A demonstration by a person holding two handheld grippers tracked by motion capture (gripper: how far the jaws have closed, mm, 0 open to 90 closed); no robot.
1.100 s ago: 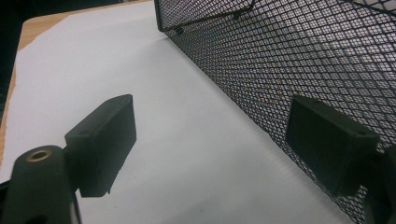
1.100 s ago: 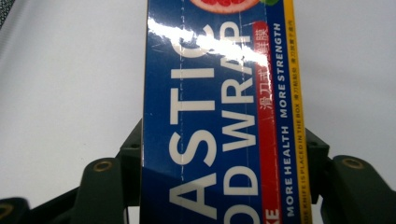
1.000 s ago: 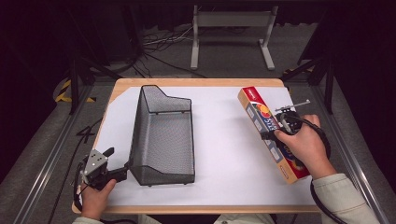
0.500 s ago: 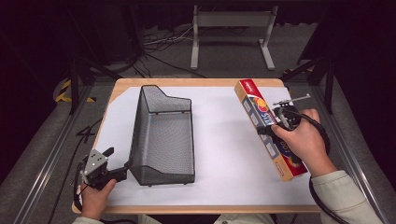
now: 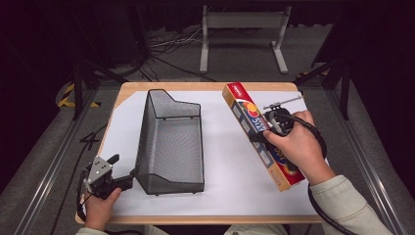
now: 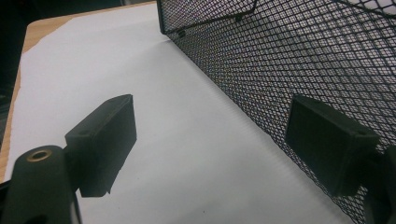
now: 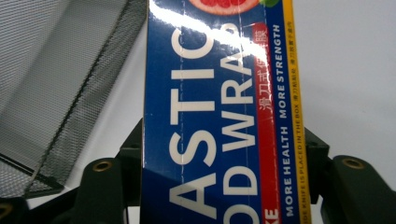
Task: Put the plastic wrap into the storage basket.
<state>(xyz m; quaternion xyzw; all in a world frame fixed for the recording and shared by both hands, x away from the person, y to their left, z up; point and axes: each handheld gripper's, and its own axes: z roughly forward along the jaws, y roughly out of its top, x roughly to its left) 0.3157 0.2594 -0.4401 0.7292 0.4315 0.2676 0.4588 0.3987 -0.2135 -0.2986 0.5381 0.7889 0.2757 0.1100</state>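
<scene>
A black wire-mesh basket [image 5: 171, 142] stands on the white sheet at centre left. At its near-left corner my left gripper [image 5: 126, 177] is open, with white sheet between its jaws. In the left gripper view the basket wall [image 6: 303, 56] runs just behind the right jaw of the left gripper [image 6: 210, 149]. A long blue, red and yellow plastic wrap box [image 5: 243, 108] lies at a slant on the right, and my right gripper [image 5: 266, 131] is shut on its middle. In the right gripper view the box [image 7: 219, 116] sits between the jaws of the right gripper [image 7: 224, 172], beside the basket [image 7: 60, 70].
The white sheet [image 5: 225, 161] covers most of the wooden table [image 5: 195, 86]. Metal rails run along both sides of the table, and cables and a grey stand [image 5: 242, 22] lie on the floor beyond the far edge.
My right gripper has carried the plastic wrap box leftward, toward the basket, with its far end swinging left. The left gripper has stayed by the basket's corner.
</scene>
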